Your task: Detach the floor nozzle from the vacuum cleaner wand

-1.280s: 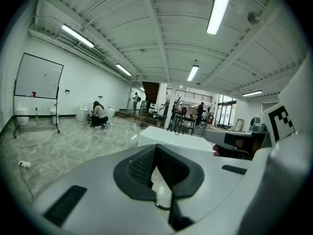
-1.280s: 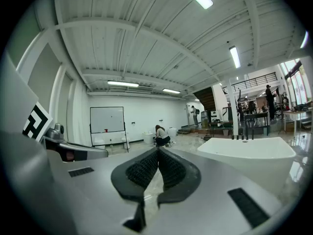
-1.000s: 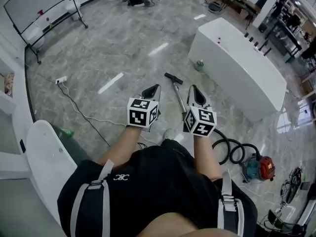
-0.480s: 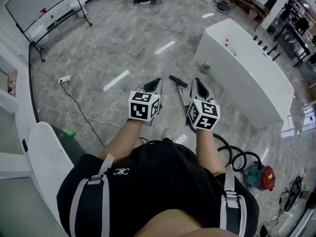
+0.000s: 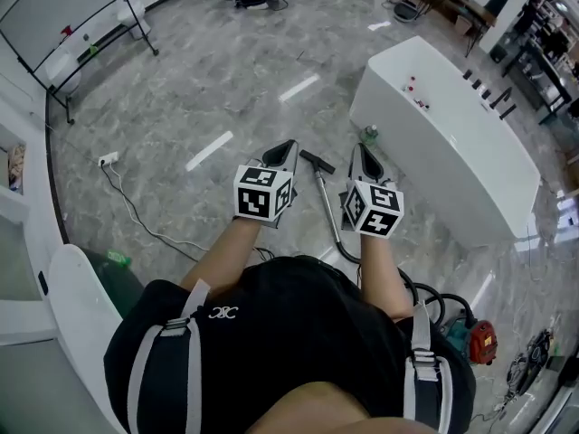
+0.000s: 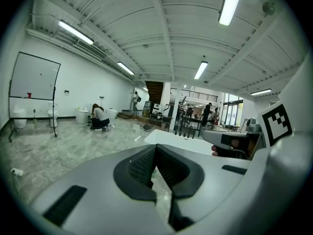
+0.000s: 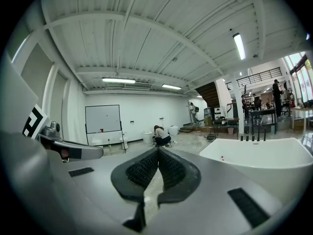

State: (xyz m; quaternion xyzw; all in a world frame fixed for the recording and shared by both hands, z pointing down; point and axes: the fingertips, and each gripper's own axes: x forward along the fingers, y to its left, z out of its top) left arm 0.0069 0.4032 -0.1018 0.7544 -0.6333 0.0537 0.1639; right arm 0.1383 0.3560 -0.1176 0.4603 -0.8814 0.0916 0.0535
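The vacuum wand (image 5: pixel 327 204) lies on the grey marble floor, a thin metal tube with the black floor nozzle (image 5: pixel 316 161) at its far end. In the head view it runs between my two grippers, well below them. My left gripper (image 5: pixel 289 145) is held out level to the left of the nozzle, shut and empty. My right gripper (image 5: pixel 361 149) is held out to the right of the wand, also shut and empty. In each gripper view the ribbed pads meet, the left gripper (image 6: pixel 155 148) and the right gripper (image 7: pixel 157 152) holding nothing.
A long white bathtub (image 5: pixel 452 143) stands at the right, a green bottle (image 5: pixel 369 135) at its near corner. The black hose (image 5: pixel 425 297) curls to the red and teal vacuum body (image 5: pixel 477 340). A power strip (image 5: pixel 107 160) with cable lies left; a whiteboard (image 5: pixel 63 12) stands far left.
Both grippers have moved forward across the room together, still shut. The wand and nozzle now lie closer, between the two grippers in the head view.
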